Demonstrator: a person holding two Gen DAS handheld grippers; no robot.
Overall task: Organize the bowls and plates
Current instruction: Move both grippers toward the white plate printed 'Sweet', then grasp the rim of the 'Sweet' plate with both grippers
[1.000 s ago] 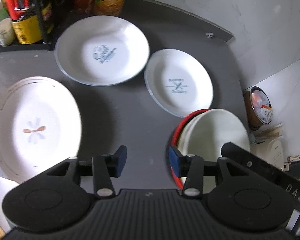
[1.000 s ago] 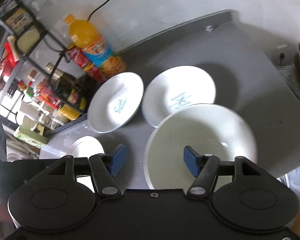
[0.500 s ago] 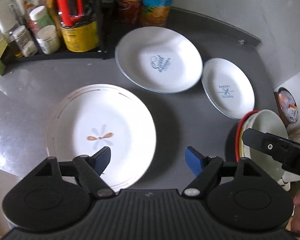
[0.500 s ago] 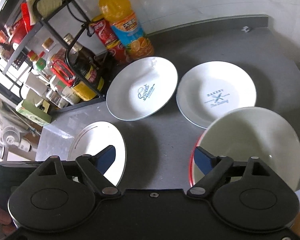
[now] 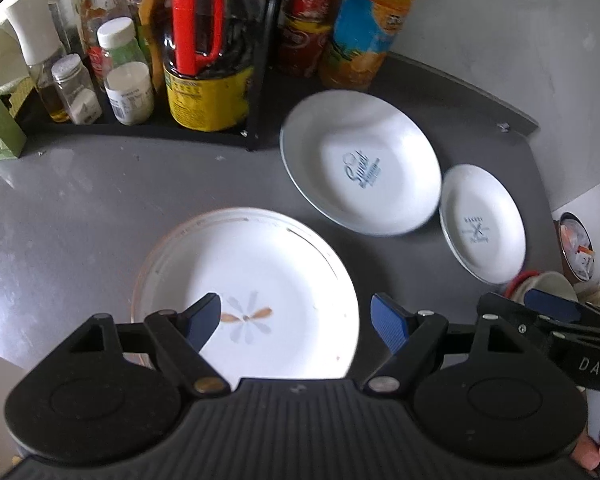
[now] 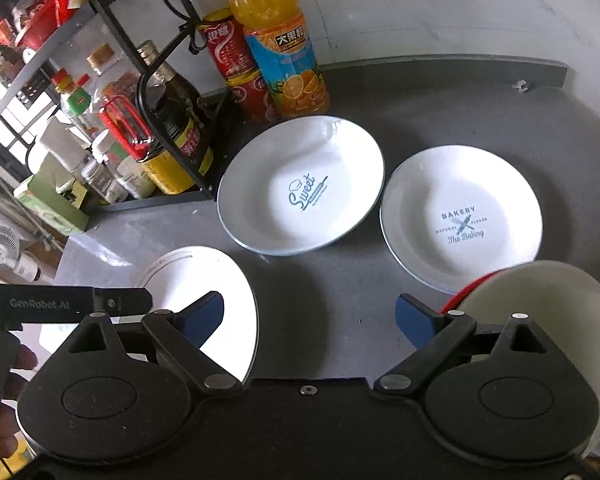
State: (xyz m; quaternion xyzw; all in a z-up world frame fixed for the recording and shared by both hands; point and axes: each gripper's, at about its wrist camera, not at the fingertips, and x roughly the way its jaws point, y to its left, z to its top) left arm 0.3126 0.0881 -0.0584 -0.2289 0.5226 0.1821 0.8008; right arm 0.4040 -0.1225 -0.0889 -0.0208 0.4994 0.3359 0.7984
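On the grey counter (image 5: 80, 216) lie three white plates: a large flower plate (image 5: 260, 276) (image 6: 204, 280), a deep "Sweet" plate (image 5: 360, 168) (image 6: 300, 188) and a smaller "Bakery" plate (image 5: 480, 224) (image 6: 460, 220). A cream bowl nested in a red-rimmed bowl (image 6: 540, 292) (image 5: 544, 284) stands at the right. My left gripper (image 5: 296, 320) hangs open over the flower plate's near part. My right gripper (image 6: 308, 316) is open above bare counter, between the flower plate and the bowls. Neither holds anything.
A black wire rack (image 6: 172, 92) packed with sauce bottles and jars (image 5: 204, 52) lines the back left. An orange juice bottle (image 6: 276, 40) and red cans (image 6: 236, 64) stand beside it. A small bowl of packets (image 5: 576, 248) sits off the counter's right edge.
Both grippers have opened wider and pulled back and leftward. The left one now hovers over the flower plate instead of the bowls; the bowls have slid to the right of both views.
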